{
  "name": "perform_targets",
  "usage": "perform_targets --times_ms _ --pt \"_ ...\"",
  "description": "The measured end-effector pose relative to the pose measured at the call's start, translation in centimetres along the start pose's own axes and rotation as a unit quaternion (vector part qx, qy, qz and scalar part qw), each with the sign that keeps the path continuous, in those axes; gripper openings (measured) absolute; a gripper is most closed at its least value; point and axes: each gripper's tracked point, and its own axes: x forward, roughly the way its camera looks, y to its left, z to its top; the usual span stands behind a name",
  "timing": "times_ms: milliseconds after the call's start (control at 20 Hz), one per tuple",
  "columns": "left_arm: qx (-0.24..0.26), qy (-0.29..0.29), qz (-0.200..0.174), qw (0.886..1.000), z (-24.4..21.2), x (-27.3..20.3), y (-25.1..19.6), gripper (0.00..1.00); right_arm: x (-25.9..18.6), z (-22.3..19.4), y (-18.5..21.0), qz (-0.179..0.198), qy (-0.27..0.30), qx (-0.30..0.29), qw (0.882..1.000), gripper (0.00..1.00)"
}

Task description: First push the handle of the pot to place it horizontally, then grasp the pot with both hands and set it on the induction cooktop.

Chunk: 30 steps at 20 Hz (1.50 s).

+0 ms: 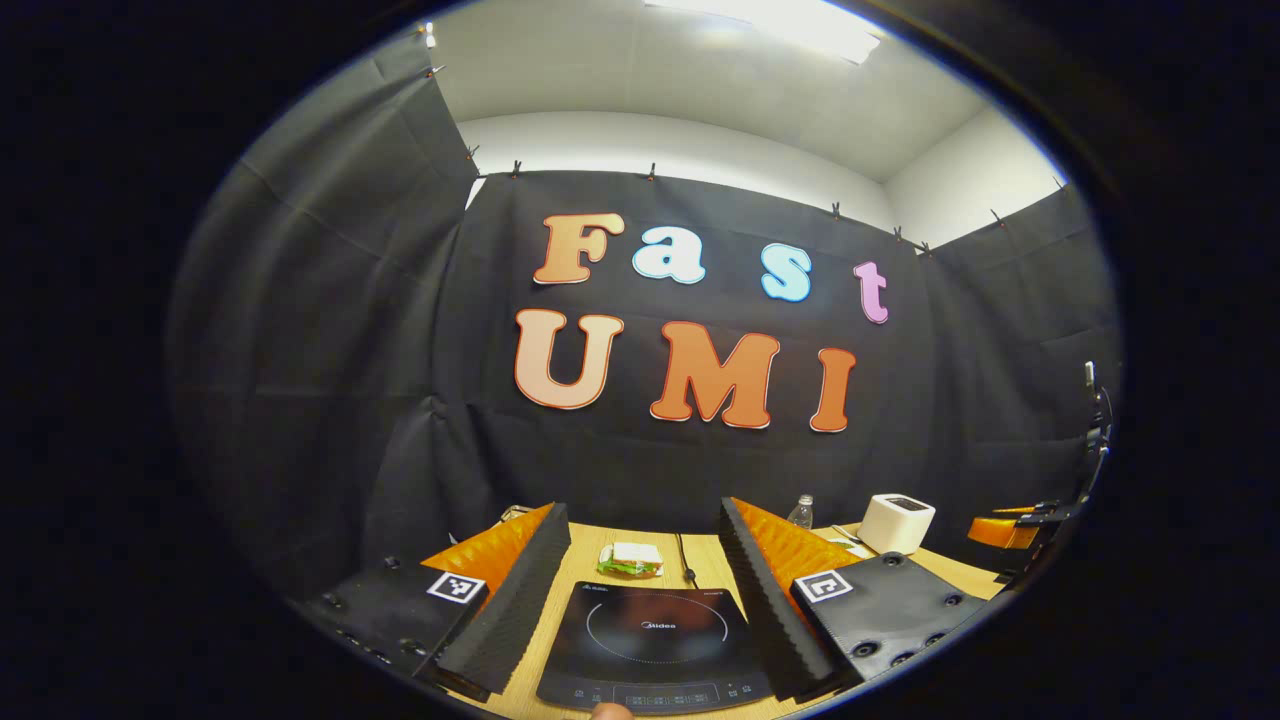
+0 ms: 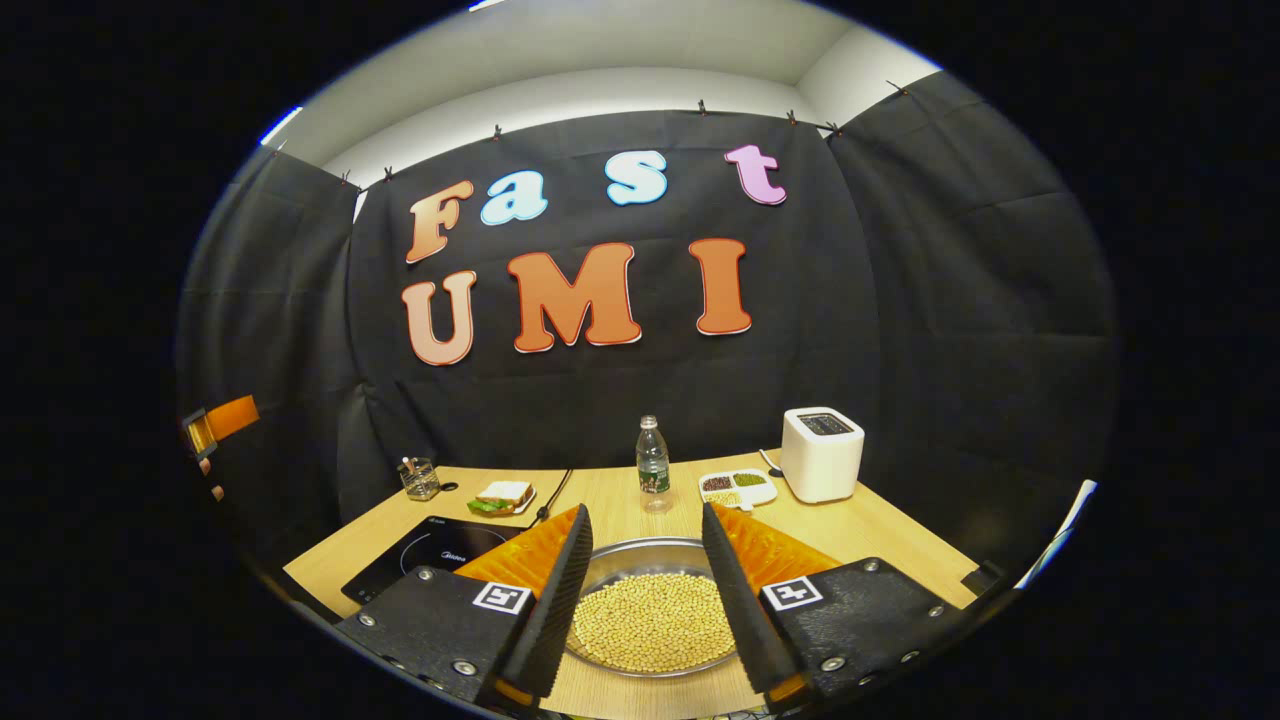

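In the right gripper view, a shallow metal pot (image 2: 640,553) full of yellow beans sits on the wooden table, straight ahead and low between my fingers. Its handle is hidden. My right gripper (image 2: 645,512) is open, with one finger on each side of the pot and neither touching it. The black induction cooktop (image 2: 425,555) lies to the pot's left. In the left gripper view, the cooktop (image 1: 650,630) lies directly below my open left gripper (image 1: 644,512), which holds nothing. The right gripper (image 1: 1005,528) shows at the far right edge, and the left gripper (image 2: 222,420) at the far left.
At the back of the table stand a white toaster (image 2: 822,452), a water bottle (image 2: 652,465), a divided dish of beans (image 2: 738,487), a sandwich on a plate (image 2: 503,495) and a small glass (image 2: 420,478). The cooktop's cord (image 1: 683,555) runs backward. A fingertip (image 1: 610,711) shows at the bottom.
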Motion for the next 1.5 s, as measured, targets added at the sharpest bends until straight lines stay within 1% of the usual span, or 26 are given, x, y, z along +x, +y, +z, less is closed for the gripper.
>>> perform_targets --times_ms 50,100,200,250,350,400,450,500,600,650,700,750,1150,1500 --pt "0.001 0.001 -0.002 1.0 -0.1 0.0 -0.2 0.97 0.1 -0.9 0.4 0.006 0.009 0.004 1.0 0.66" --pt "0.001 0.001 -0.004 1.0 -0.3 0.0 -0.3 0.97 0.2 -1.7 0.9 0.015 0.02 0.01 1.0 0.57" --pt "0.001 0.003 -0.003 1.0 -0.5 -0.1 -0.3 0.97 0.5 -3.6 1.7 0.027 0.041 0.018 0.999 0.44" --pt "0.001 0.004 -0.003 1.0 -0.6 -0.1 -0.3 0.97 0.7 -4.4 1.9 0.029 0.05 0.018 0.998 0.43" --pt "0.0 0.007 -0.003 1.0 -1.0 -0.2 -0.4 0.97 0.8 -6.2 2.2 0.031 0.067 0.015 0.997 0.36" --pt "-0.001 0.009 -0.001 1.0 -1.2 -0.2 -0.2 0.97 0.9 -6.9 2.4 0.033 0.076 0.016 0.996 0.28" --pt "-0.002 0.011 0.001 1.0 -1.3 -0.2 -0.2 0.97 1.0 -7.7 2.7 0.036 0.087 0.016 0.995 0.25" --pt "-0.003 0.013 0.002 1.0 -1.5 -0.3 -0.3 0.98 1.1 -8.6 3.1 0.038 0.097 0.014 0.994 0.18" --pt "-0.004 0.015 0.001 1.0 -1.7 -0.3 -0.4 0.97 1.2 -9.9 3.5 0.043 0.112 0.006 0.993 0.1" --pt "-0.003 0.016 0.001 1.0 -1.8 -0.3 -0.4 0.97 1.3 -10.6 3.8 0.045 0.118 0.003 0.992 0.07" --pt "-0.001 0.017 0.001 1.0 -1.8 -0.3 -0.3 0.97 1.3 -11.3 4.2 0.049 0.125 0.0 0.991 0.01" --pt "0.0 0.017 0.001 1.0 -1.9 -0.3 -0.3 0.97 1.3 -11.9 4.7 0.055 0.132 -0.002 0.99 0.0" --pt "0.005 0.018 0.002 1.0 -2.0 -0.3 -0.1 0.98 1.5 -16.3 8.6 0.096 0.182 -0.026 0.978 0.0" --pt "0.009 0.022 0.007 1.0 -2.5 -0.2 0.2 0.97 1.9 -19.3 10.8 0.116 0.221 -0.041 0.968 0.0"
